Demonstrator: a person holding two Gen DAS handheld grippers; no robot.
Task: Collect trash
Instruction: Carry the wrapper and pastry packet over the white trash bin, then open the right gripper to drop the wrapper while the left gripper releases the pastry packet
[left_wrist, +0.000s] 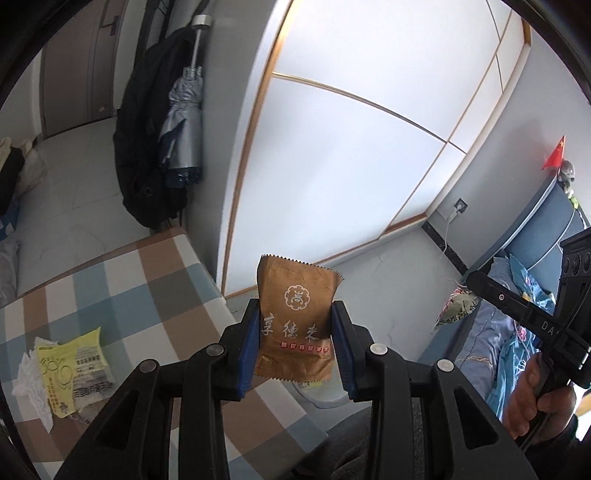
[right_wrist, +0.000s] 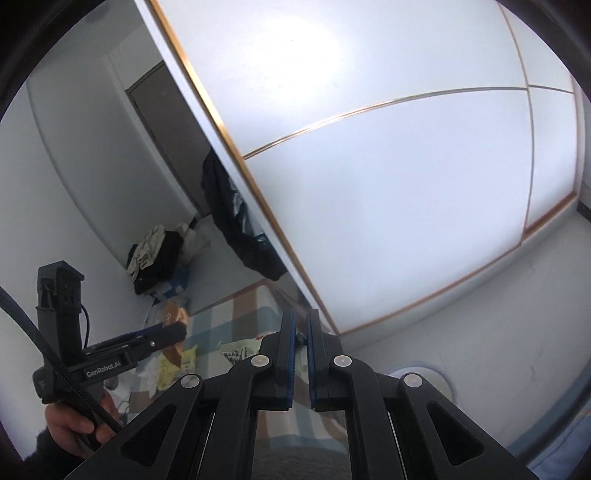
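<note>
Left tool (left_wrist: 295, 332) clamped on brown wrapper (left_wrist: 295, 325), long axis upright; right tool (right_wrist: 302, 332) nearly closed, empty.

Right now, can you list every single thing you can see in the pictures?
brown crinkled snack wrapper: one, brown, lifted above the checked cloth, clamped.
yellow printed paper packet: one, yellow, lying on the cloth.
crumpled white tissue: one, white, beside and under the packet.
blue, brown and white checked cloth: one, covering the table.
folded grey umbrella: one, grey, hanging by the wardrobe.
black hanging coat: one, black, behind the umbrella.
small red flag: one, red, above the bed.
left hand-held gripper: one, black, blue pads.
right hand-held gripper: one, nearly closed, nothing between.
</note>
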